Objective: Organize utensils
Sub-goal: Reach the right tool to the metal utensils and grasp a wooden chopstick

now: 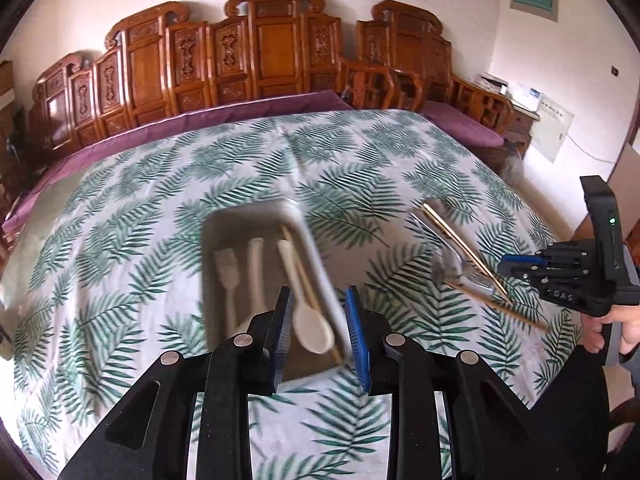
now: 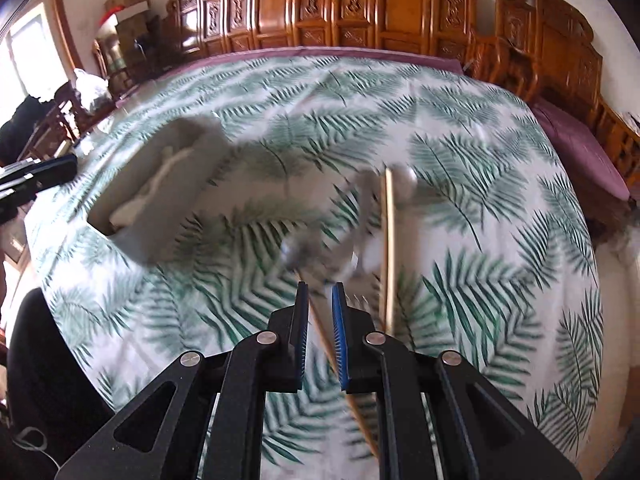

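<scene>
A white tray (image 1: 320,264) lies on the fern-print cloth and holds white plastic utensils, a white spoon (image 1: 310,322) and a wooden chopstick. My left gripper (image 1: 318,306) is open and empty, hovering over the tray's near end above the spoon. To the right lie wooden chopsticks (image 1: 464,248) and blurred metal utensils (image 1: 452,268). My right gripper (image 2: 320,294) is open, its fingers astride one wooden chopstick (image 2: 344,384) on the cloth; a second chopstick (image 2: 387,248) lies just right. The tray also shows in the right wrist view (image 2: 168,200). The right gripper also shows in the left wrist view (image 1: 520,268).
The cloth-covered table (image 1: 160,208) is ringed by carved wooden chairs (image 1: 272,48) with purple cushions (image 1: 460,120). The person's hand (image 1: 624,332) holds the right gripper at the table's right edge. Boxes and clutter stand at the far left (image 2: 124,20).
</scene>
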### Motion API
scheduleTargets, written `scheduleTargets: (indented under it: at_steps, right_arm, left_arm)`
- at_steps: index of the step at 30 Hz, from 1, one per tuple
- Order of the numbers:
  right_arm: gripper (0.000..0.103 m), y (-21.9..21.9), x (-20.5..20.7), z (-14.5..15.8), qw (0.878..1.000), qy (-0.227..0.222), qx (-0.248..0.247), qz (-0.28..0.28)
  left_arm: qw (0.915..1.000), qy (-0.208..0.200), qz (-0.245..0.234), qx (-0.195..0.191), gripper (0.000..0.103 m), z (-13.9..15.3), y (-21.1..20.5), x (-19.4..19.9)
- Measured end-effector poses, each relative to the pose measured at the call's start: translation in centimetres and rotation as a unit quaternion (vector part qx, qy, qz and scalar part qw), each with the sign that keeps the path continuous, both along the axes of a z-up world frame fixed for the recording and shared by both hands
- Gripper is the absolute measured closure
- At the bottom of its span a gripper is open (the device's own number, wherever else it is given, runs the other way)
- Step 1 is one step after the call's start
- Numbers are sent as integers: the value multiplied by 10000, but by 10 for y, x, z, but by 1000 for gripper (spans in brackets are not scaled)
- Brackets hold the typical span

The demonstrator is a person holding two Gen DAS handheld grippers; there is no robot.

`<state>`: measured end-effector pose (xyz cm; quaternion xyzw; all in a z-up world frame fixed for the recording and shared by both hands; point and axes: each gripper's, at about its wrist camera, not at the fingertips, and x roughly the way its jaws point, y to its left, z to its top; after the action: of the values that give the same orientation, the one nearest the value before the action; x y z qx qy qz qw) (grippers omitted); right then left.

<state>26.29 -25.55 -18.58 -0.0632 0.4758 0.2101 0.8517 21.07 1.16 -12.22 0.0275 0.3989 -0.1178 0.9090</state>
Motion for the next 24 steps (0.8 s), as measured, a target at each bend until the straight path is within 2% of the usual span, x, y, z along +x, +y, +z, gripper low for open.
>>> scheduleTargets:
  at_steps: [7,10,24]
  right_arm:
    - [88,-5,-9,-29,9997,182,-133,108]
    - [84,-3,-12,-35,9992,189,-293,187]
    - [84,-11,-10,-49,9966,510,-444,473]
  left_arm:
    - [9996,144,-231,-35,73,-13,-30,-9]
    - [9992,203,-340,19,71,-18,-41,-14]
    - [9975,380,-546,238,68,-36,-75,-14]
